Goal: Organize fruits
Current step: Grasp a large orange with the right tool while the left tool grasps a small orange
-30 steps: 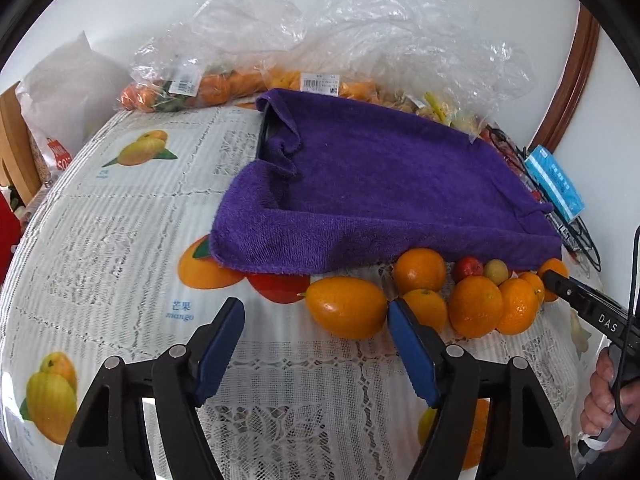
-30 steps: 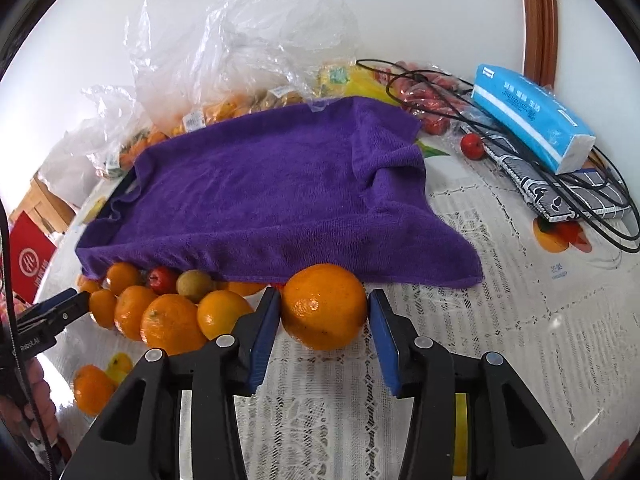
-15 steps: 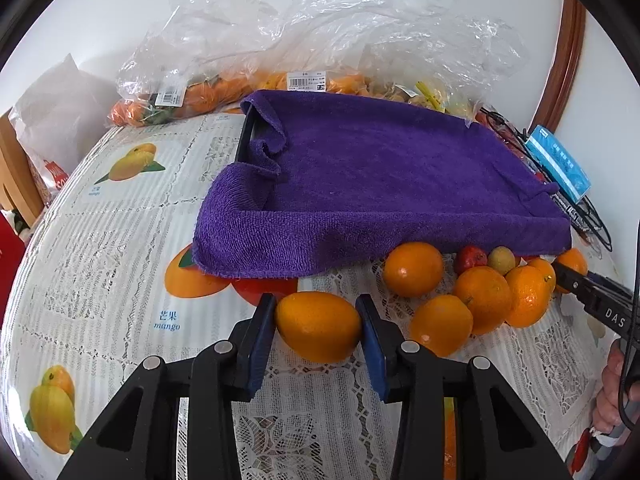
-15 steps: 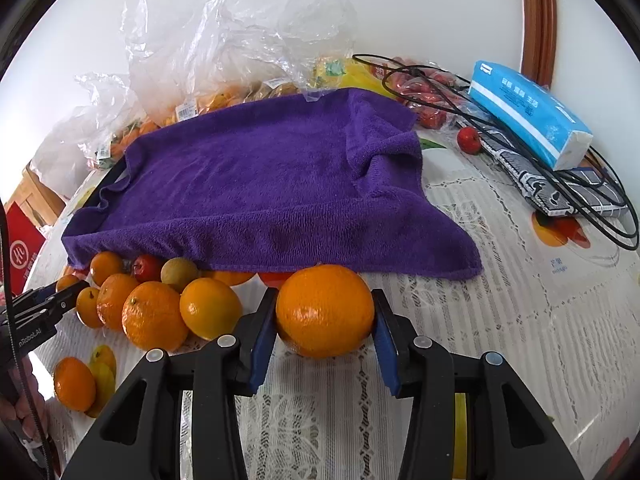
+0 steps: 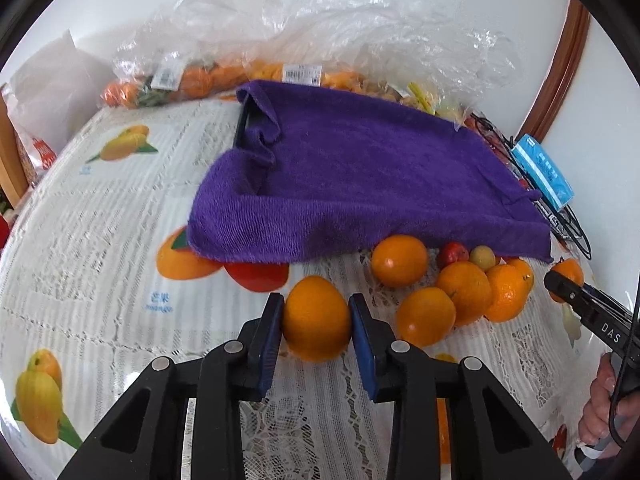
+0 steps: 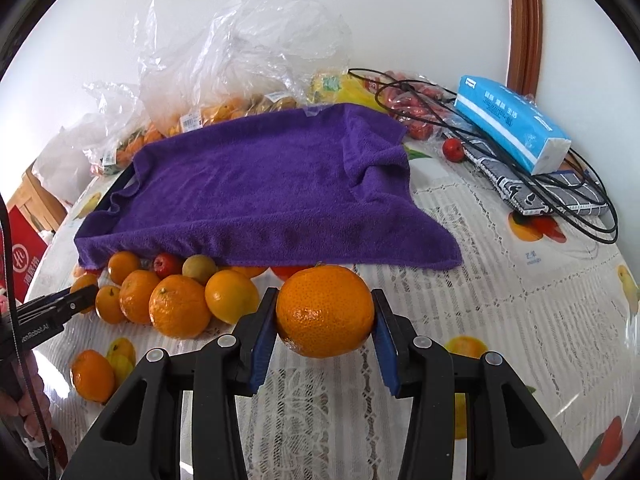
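Clamping one fruit each: left gripper, jaws just closed, holds a smooth orange; right gripper grips a dimpled mandarin. Both fruits sit just before the purple towel, its near edge directly ahead.

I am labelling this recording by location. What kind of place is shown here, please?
Probably a home dining table: a lace tablecloth printed with fruit, clear grocery bags of fruit by the wall, and a tissue pack with cables nearby.

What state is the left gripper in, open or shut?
Shut on an orange: the left gripper has just been closing, and both pads press its sides.
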Action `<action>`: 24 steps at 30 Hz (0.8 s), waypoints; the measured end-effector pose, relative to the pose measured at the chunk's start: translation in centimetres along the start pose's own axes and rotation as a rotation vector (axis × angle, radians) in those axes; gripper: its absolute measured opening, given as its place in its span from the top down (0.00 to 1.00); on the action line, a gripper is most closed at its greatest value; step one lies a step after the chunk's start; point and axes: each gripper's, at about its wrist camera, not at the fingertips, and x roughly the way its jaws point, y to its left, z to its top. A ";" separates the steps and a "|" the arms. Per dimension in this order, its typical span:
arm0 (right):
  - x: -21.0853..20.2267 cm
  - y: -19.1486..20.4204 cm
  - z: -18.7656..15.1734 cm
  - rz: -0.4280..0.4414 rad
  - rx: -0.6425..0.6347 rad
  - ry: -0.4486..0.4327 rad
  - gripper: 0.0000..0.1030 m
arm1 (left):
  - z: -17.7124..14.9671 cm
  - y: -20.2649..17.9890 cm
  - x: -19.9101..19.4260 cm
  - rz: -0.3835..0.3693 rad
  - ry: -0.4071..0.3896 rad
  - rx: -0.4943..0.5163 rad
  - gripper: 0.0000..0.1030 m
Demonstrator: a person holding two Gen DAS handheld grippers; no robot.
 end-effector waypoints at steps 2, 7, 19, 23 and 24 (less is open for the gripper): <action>-0.1 0.1 -0.3 0.000 -0.002 0.004 0.57 | 0.0 -0.3 0.1 0.017 0.000 0.009 0.69; -0.2 0.3 -0.7 -0.001 -0.007 0.007 0.57 | -0.1 -0.5 0.1 0.034 -0.018 0.030 0.70; -2.0 0.0 0.1 -0.012 -0.001 -0.038 0.57 | 0.3 -0.8 -2.3 0.000 -0.053 0.037 0.70; -2.9 -0.1 0.7 -0.011 0.003 -0.058 0.57 | 0.8 -1.2 -3.3 -0.017 -0.065 0.038 0.70; -3.1 -0.1 0.9 -0.012 0.003 -0.063 0.57 | 1.0 -1.3 -3.4 -0.018 -0.068 0.038 0.70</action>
